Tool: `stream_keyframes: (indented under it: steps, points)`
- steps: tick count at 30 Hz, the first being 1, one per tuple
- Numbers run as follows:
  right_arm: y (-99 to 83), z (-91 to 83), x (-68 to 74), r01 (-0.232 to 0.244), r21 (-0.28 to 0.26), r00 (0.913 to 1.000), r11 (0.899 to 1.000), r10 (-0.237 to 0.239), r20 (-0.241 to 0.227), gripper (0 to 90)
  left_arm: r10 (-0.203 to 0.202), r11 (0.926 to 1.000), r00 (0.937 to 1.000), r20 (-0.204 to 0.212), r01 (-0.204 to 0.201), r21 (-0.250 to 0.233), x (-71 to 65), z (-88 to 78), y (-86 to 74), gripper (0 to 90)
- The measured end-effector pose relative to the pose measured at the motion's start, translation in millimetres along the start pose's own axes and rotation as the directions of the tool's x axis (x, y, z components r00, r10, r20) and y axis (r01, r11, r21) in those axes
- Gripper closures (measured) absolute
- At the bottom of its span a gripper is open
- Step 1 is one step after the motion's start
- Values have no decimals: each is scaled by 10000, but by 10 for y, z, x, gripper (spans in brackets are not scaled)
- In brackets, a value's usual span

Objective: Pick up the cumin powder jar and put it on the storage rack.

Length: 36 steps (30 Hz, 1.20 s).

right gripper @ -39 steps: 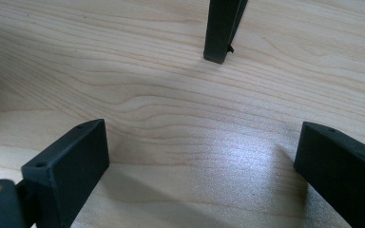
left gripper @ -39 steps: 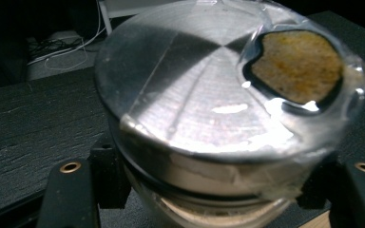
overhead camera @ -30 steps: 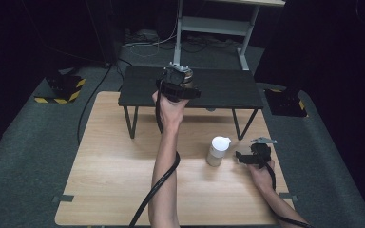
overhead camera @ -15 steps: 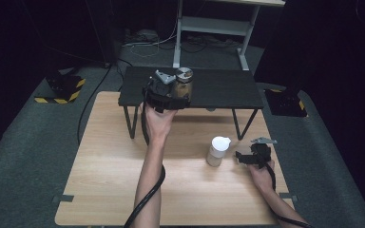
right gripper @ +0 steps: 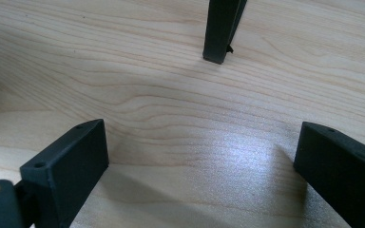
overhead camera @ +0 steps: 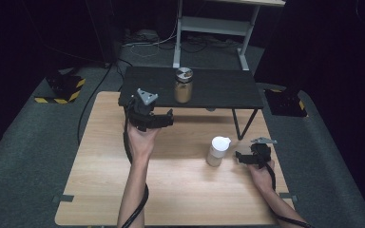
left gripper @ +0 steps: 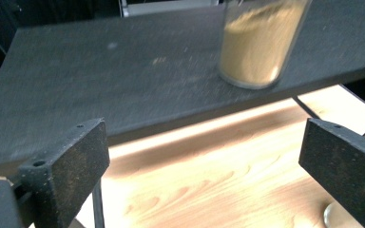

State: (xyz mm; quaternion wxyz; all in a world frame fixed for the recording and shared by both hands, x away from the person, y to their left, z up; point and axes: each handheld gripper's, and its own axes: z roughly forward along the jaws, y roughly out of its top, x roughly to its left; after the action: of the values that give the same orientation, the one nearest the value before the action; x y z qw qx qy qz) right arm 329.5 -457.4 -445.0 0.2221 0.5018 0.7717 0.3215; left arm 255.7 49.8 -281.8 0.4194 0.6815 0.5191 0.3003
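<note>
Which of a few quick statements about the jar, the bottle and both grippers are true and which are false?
1. The jar stands upright on the black shelf. True.
2. The left gripper is shut on the jar. False: it is open with nothing between its jaws, apart from the jar.
3. The white-capped bottle stands on the wooden table. True.
4. The right gripper holds the bottle. False: it is open beside the bottle, holding nothing.
5. The jar lies tipped on the floor. False: it is on the shelf.
</note>
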Motion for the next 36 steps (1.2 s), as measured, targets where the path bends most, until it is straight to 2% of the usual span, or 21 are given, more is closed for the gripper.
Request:
stream_keyframes:
  steps: [4,10,15,19,22,27,30,36]
  points:
    - [0,0,1,-4,-1,10000,10000,4,2,35,103,9999,9998,176,-101,-75,-23,-2,-156,28]
    - [0,0,1,0,-2,10000,10000,0,4,35,533,9986,9980,328,-534,23,-107,47,-337,28]
    - [1,0,2,-6,0,10000,10000,6,8,35,807,9964,9960,386,-816,218,-137,149,-598,30]
    - [1,0,4,-8,0,10000,10000,8,15,35,808,9952,9957,446,-830,511,-122,228,-707,30]
    - [1,0,4,-10,0,10000,10000,10,16,35,680,9948,9965,493,-715,726,-107,336,-853,30]
    - [1,0,4,-8,-1,10000,10000,8,16,35,460,9940,9977,498,-507,964,-81,451,-974,30]
    - [0,0,4,-7,0,10000,10000,7,16,35,381,9910,9984,416,-431,1269,-83,572,-1084,30]
    - [0,0,6,-2,-4,10000,10000,2,21,35,422,9858,9987,283,-462,1614,-120,726,-1207,30]
